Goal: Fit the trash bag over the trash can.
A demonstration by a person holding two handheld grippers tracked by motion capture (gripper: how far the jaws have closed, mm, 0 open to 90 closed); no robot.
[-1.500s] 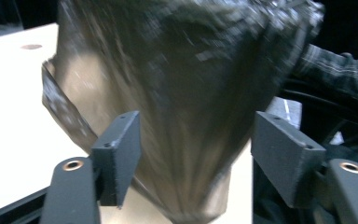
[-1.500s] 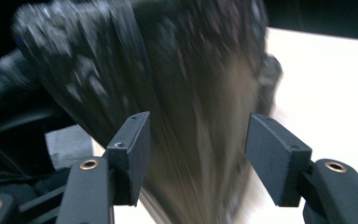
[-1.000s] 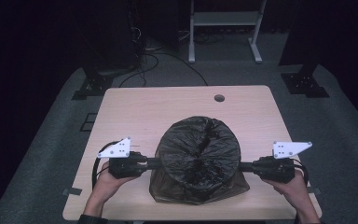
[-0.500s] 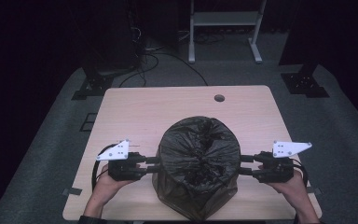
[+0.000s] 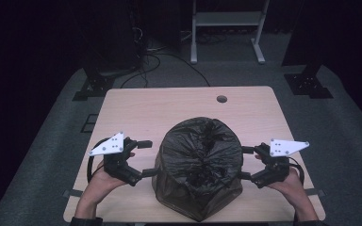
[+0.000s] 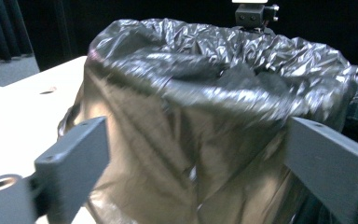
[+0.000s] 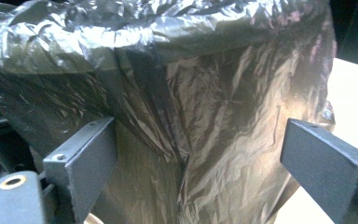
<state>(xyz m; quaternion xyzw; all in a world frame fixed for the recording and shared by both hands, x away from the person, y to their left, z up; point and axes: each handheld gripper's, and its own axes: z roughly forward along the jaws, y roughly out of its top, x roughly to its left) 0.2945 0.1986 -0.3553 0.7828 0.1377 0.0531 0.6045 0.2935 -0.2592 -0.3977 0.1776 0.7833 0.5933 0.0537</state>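
The worktop [image 5: 136, 108] is a pale wood-grain rectangle with rounded corners and a round cable hole [image 5: 222, 99] near its far edge. It stands on grey carpet [image 5: 42, 155] in a dark room. Beyond the far edge are a white metal frame [image 5: 226, 28], loose cables [image 5: 169, 59] on the floor, and a black stand foot at each far corner [image 5: 92, 84].

A black bin bag [image 5: 199, 167], lining a bin and gathered loosely over its top, stands on the near centre of the worktop. The left hand-held gripper [image 5: 145, 157] is just beside the bag's left wall with jaws apart. The right hand-held gripper [image 5: 245, 163] is just beside the right wall, jaws likewise apart. Neither clamps the plastic; both gripper views show the bag's wall between the separated jaws.
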